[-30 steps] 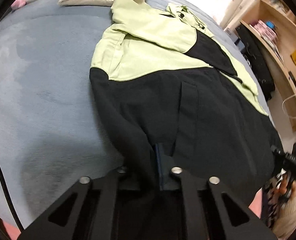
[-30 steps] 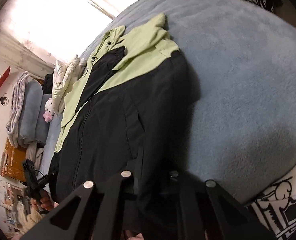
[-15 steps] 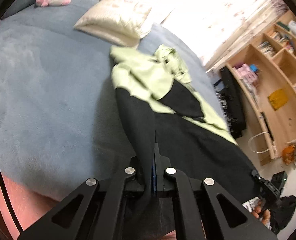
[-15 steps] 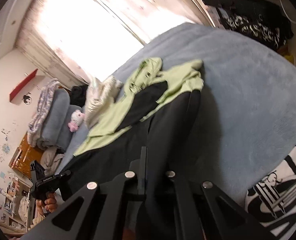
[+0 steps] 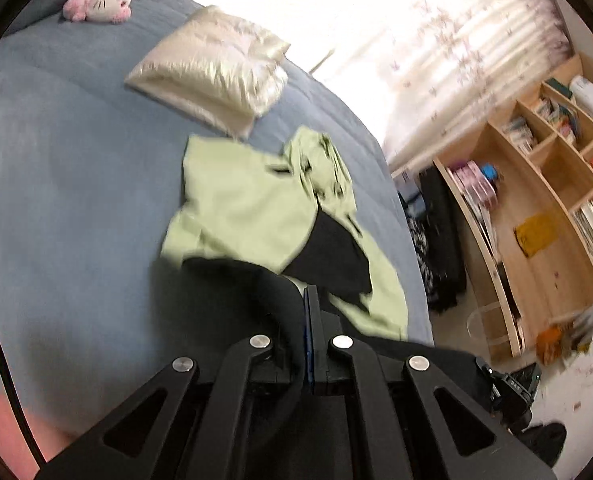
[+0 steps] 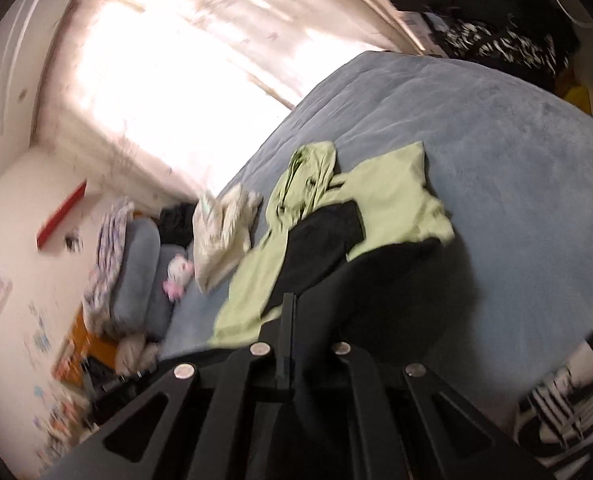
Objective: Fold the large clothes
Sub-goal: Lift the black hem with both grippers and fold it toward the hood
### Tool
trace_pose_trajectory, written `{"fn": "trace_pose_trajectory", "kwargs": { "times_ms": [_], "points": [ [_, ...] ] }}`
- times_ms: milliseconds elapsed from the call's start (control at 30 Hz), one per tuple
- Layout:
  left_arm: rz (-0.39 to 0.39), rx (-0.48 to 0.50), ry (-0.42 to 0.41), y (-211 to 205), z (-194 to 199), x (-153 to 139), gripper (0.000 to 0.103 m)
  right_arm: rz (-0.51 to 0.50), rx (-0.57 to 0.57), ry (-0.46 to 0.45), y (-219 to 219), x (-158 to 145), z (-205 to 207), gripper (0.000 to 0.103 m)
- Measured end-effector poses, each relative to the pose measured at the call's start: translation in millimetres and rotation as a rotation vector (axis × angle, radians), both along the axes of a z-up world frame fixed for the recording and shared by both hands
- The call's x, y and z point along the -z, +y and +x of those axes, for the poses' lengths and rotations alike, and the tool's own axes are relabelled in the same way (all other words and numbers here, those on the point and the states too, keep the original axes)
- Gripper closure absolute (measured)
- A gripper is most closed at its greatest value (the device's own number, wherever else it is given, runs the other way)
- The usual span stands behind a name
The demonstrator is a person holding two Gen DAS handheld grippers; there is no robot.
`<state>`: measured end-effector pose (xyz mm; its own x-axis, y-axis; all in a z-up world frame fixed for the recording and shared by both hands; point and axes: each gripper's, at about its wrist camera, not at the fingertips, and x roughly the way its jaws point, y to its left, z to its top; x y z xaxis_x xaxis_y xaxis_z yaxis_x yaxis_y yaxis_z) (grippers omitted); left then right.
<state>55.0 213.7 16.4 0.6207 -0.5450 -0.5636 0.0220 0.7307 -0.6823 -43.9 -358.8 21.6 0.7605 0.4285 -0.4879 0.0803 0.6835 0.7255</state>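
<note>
Landmark for all positions: the blue bed point(image 5: 56, 184) point(image 6: 516, 184).

Left wrist view, left to right. A pink and white plush toy point(image 5: 98, 0) lies at the far left corner of the bed. A cream satin pillow point(image 5: 212, 68) rests on the bed farther right, just beyond the garment's upper end. The jacket point(image 5: 240, 208), light green above and black below, lies on the bed's right half, near the right-hand edge; its green hood is bunched at the far end and a black panel lies folded over the green. The left gripper point(image 5: 302, 308) is closed tight on a fold of the jacket's black hem, which is raised off the bed surface and drapes over the fingers. To the right of the bed stands a wooden shelf unit point(image 5: 544, 200) holding books.

Right wrist view, left to right. The plush toy point(image 6: 178, 274) and the pillow point(image 6: 220, 232) sit at the bed's left end. The jacket point(image 6: 392, 196) lies near the centre of the bed, green portion farthest from the camera. The right gripper point(image 6: 296, 320) is clamped on the black lower portion of the jacket, with cloth gathered between the narrow fingers and lifted clear of the bed. A black and white patterned fabric point(image 6: 568, 408) shows past the bed's lower right edge.

Both views are motion-blurred.
</note>
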Motion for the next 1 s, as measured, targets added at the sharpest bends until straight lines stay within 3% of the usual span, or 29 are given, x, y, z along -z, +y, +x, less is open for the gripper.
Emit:
{"fn": "trace_pose_trajectory", "kwargs": {
  "times_ms": [167, 267, 300, 333, 367, 400, 433, 467, 533, 767, 1000],
  "points": [
    [0.053, -0.109, 0.030, 6.8, 100.6, -11.1, 0.101, 0.062, 0.086, 0.023, -32.4, -7.9, 86.4, 0.099],
    [0.072, -0.161, 0.073, 8.4, 167.1, -6.3, 0.096, 0.101, 0.148, 0.062, -51.1, -3.9, 152.3, 0.091],
    [0.077, -0.169, 0.091, 6.6, 193.0, -1.4, 0.093, 0.108, 0.168, 0.083, -56.0, 0.3, 171.3, 0.074],
    [0.076, -0.169, 0.105, 6.0, 209.0, 4.1, 0.081, 0.121, 0.190, 0.103, -60.9, 5.8, 190.7, 0.054],
    [0.083, -0.173, 0.113, 4.6, 222.5, 8.4, 0.065, 0.141, 0.203, 0.128, -65.2, 13.8, 209.6, 0.045],
    [0.101, -0.188, 0.120, 3.2, 235.0, 13.8, 0.057, 0.169, 0.222, 0.163, -68.6, 24.9, 226.3, 0.034],
    [0.119, -0.205, 0.121, 1.9, 244.2, 19.8, 0.045, 0.187, 0.239, 0.179, -70.3, 32.2, 233.7, 0.033],
    [0.136, -0.212, 0.119, 1.1, 251.9, 25.3, 0.042, 0.205, 0.258, 0.195, -71.3, 42.8, 242.3, 0.033],
    [0.181, -0.201, 0.143, -1.8, 266.5, 41.6, 0.042, 0.195, 0.250, 0.217, -68.7, 57.6, 254.0, 0.033],
    [0.425, -0.086, 0.215, -22.8, 288.4, 98.1, 0.042, -0.004, 0.192, 0.286, -63.4, 100.5, 273.3, 0.033],
    [0.638, 0.026, 0.209, -53.0, 321.5, 127.2, 0.042, -0.157, 0.184, 0.322, -72.9, 124.1, 299.5, 0.033]
  ]
}}
